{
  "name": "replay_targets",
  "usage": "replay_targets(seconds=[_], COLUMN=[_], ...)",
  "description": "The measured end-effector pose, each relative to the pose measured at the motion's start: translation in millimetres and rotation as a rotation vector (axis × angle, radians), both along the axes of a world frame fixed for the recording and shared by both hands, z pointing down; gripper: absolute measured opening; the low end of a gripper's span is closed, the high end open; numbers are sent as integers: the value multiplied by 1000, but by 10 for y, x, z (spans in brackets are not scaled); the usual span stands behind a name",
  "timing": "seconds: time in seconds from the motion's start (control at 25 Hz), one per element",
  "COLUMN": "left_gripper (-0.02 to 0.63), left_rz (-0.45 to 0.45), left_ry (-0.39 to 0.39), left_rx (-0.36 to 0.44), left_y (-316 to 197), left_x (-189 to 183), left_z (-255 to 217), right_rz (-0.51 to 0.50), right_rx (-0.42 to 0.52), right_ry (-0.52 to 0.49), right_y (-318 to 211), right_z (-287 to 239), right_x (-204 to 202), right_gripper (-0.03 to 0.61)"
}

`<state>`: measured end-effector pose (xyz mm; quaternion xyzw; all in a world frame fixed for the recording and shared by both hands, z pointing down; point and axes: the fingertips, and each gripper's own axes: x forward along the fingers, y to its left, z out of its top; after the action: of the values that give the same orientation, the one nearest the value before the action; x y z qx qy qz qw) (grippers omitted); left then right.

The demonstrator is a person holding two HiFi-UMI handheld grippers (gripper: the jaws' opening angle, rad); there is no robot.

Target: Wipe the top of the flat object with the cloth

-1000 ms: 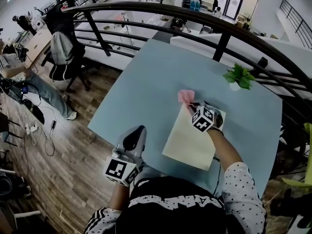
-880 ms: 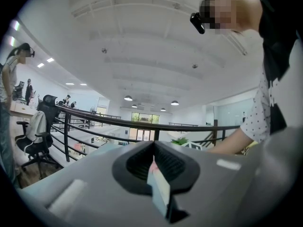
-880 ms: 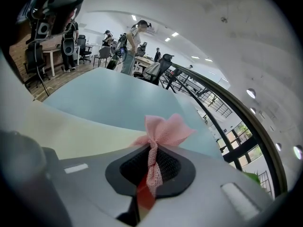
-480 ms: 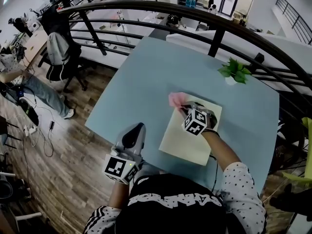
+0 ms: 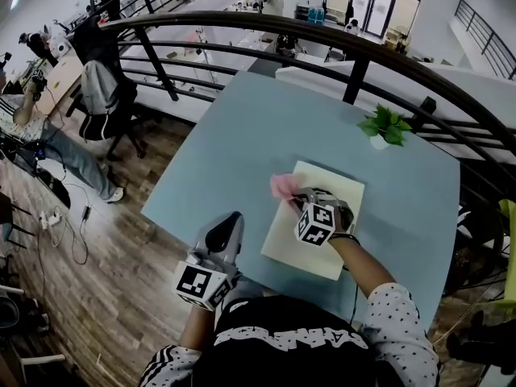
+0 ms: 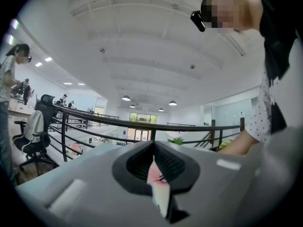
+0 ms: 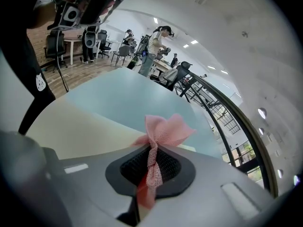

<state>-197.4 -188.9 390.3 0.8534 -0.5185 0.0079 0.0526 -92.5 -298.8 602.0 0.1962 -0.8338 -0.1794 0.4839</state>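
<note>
The light blue table (image 5: 234, 143) is seen from above, filling the middle of the head view, and it is ringed on its far side by a dark curved railing (image 5: 355, 48). On the table, at about 4 o'clock from its middle, the flat object (image 5: 302, 252) is laid: a cream board, flat on the surface, with its long side running away from the person.

The right gripper (image 5: 297, 196) is held over the board's far half, with the marker cube on top, and it is pointed toward 10 o'clock. In the right gripper view its jaws are seen clamped on the cloth (image 5: 283, 187), which is twisted into a pink rope between the pads and fans out past the tips. That loose fan is carried at the board's left edge (around 10 o'clock from the board's middle), with cream board below it and blue table beyond. Whether it is pressed onto the surface cannot be told.

The left gripper (image 5: 228, 221) is held at 7 o'clock from the board, at the table's near edge, well apart from the board. Its jaws are drawn together and nothing is gripped.

A small green plant (image 5: 384, 126) is stood at 1 o'clock from the board, near the table's far right edge.
</note>
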Motion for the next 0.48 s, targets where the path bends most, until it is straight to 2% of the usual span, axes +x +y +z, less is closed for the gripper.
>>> replay_targets(seconds=[0.48], left_gripper=[0], left_rz=[-4], left_ry=[1], left_rx=[8], left_y=[79], left_x=[97], left_z=[18], right_rz=[-50], right_rx=[-61], right_ry=[-31], right_y=[418], right_z=[7], right_x=[-109], right_gripper=[6])
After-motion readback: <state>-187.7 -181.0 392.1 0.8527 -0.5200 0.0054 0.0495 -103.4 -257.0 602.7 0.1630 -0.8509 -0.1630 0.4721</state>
